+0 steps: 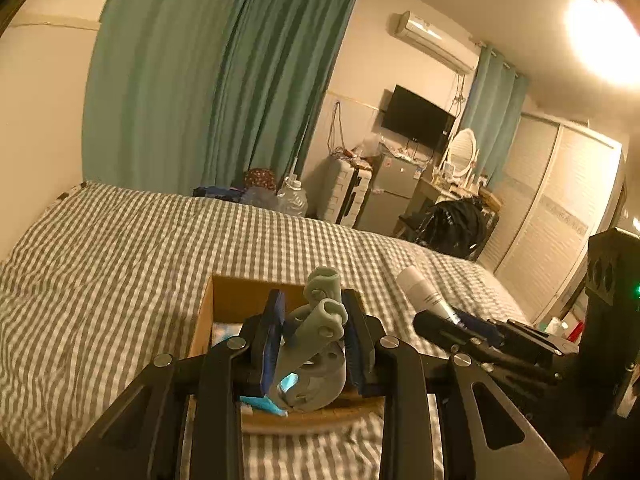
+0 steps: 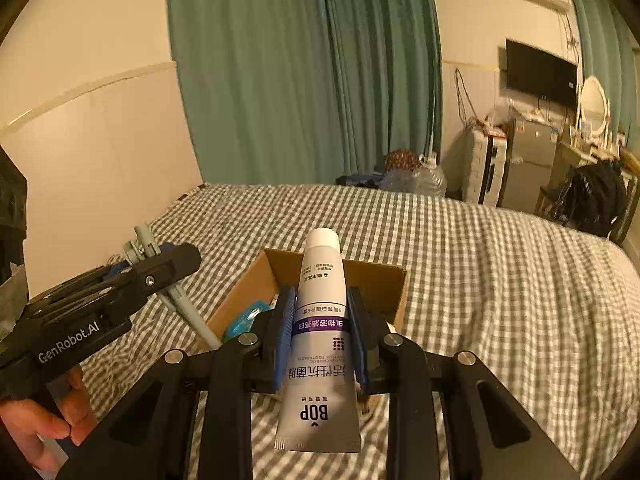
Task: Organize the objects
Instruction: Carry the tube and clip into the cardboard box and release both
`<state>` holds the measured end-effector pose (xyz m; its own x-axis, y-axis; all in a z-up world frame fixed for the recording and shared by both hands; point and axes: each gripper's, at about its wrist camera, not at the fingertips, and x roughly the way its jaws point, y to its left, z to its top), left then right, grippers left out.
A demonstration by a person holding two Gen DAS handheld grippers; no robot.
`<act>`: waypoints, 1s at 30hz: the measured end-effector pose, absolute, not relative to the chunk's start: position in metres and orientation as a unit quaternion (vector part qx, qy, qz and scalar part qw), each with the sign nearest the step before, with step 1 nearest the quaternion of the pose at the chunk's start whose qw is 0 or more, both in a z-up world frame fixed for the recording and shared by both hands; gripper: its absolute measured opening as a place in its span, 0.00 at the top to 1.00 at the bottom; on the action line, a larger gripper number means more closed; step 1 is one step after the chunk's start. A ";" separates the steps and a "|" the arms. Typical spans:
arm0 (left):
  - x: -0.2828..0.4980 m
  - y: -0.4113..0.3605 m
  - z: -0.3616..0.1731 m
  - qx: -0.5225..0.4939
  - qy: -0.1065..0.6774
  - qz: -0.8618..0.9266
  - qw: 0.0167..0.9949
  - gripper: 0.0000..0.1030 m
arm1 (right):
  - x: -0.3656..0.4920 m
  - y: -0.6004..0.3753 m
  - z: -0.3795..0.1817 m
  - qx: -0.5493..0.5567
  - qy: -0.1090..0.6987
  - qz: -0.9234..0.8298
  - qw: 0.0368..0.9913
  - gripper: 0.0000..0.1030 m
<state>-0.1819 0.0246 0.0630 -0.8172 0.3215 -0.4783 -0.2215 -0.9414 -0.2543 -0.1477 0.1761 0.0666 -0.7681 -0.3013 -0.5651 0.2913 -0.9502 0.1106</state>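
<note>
My left gripper (image 1: 314, 299) is shut on a grey-green hinged plastic tool (image 1: 320, 328), held just above an open cardboard box (image 1: 236, 296) on the bed. In the right wrist view this left gripper (image 2: 172, 258) hangs to the left of the box (image 2: 376, 276), and the tool's (image 2: 140, 244) rod slants down toward the box's near corner. My right gripper (image 2: 320, 292) is shut on a white and purple toothpaste tube (image 2: 320, 344), cap pointing away, over the box's near side. In the left wrist view the right gripper (image 1: 444, 316) and tube (image 1: 418, 286) sit right of the box. A blue packet (image 2: 244, 320) lies inside the box.
The box rests on a grey-and-white checked bed cover (image 2: 480, 280). A pale wall (image 2: 100, 140) runs along the bed's left side, with green curtains (image 2: 300, 80) behind. Past the bed stand a water jug (image 1: 292, 198), a small fridge (image 1: 390, 192) and a chair with a black bag (image 1: 456, 224). A hand (image 2: 36, 424) grips the left tool's handle.
</note>
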 end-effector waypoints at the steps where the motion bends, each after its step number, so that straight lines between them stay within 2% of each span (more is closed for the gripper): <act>1: -0.193 0.025 0.060 -0.269 -0.089 0.948 0.143 0.72 | -0.162 0.174 0.060 0.310 -0.013 -0.938 0.156 0.76; 11: -0.304 0.027 -0.011 -0.355 -0.053 0.924 0.129 0.72 | -0.245 0.157 -0.005 0.364 -0.018 -0.920 0.145 0.76; 18: -0.307 0.032 -0.032 -0.360 -0.026 0.924 0.123 0.69 | -0.238 0.157 -0.008 0.332 -0.009 -0.934 0.132 0.76; 20: -0.304 0.030 -0.027 -0.359 -0.033 0.925 0.118 0.54 | -0.233 0.160 -0.002 0.329 -0.018 -0.935 0.130 0.73; 21: -0.301 0.027 -0.023 -0.355 -0.040 0.927 0.117 0.38 | -0.233 0.162 0.002 0.327 -0.020 -0.936 0.127 0.66; 22: -0.294 0.025 -0.016 -0.343 -0.047 0.931 0.113 0.29 | -0.235 0.166 0.008 0.324 -0.021 -0.938 0.124 0.58; 25: -0.278 0.019 0.001 -0.328 -0.058 0.937 0.102 0.22 | -0.221 0.174 0.026 0.312 -0.029 -0.942 0.117 0.46; 30: -0.245 0.017 0.037 -0.308 -0.053 0.947 0.079 0.15 | -0.198 0.188 0.069 0.292 -0.031 -0.950 0.111 0.39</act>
